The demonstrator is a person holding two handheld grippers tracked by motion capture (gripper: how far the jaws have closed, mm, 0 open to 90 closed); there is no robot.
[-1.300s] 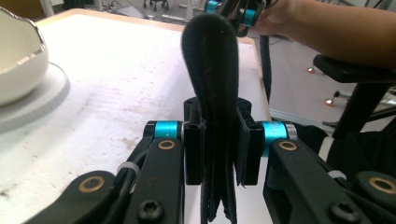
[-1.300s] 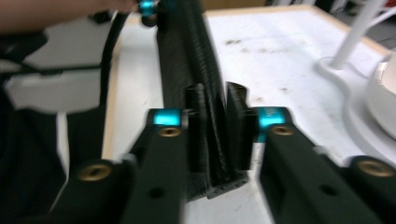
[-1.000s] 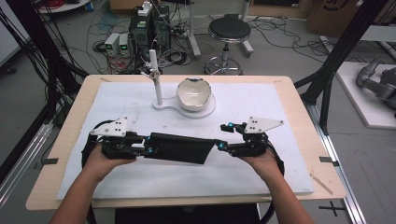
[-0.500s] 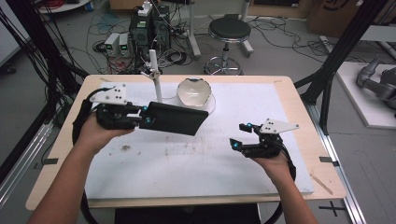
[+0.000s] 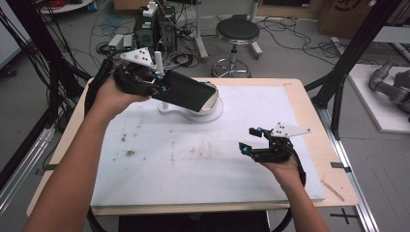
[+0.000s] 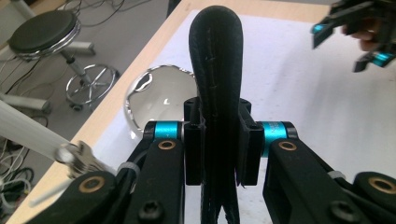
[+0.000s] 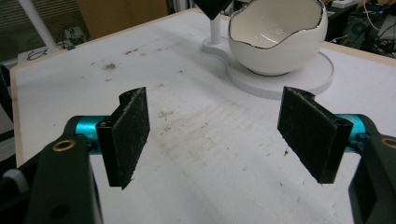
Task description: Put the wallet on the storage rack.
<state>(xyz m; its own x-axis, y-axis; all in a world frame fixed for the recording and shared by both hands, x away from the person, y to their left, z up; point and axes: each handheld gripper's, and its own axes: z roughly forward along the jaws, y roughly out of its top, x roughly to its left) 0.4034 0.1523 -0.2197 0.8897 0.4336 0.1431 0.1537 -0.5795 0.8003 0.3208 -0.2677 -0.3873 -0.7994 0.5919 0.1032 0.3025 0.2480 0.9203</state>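
Left gripper (image 5: 162,88) clamped on a black pouch (image 5: 186,92), held in the air at 11 o'clock over the egg-shaped bowl (image 7: 275,35). Right gripper (image 5: 251,141) at 4 o'clock, low over the white mat (image 5: 193,159), jaws just opened wide (nothing between them).

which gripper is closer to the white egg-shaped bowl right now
Left. The left gripper, shut on a black pouch, is raised just beside the egg-shaped bowl, with the pouch's far end over it. The right gripper, jaws just opened and empty, sits well away near the table's right side.
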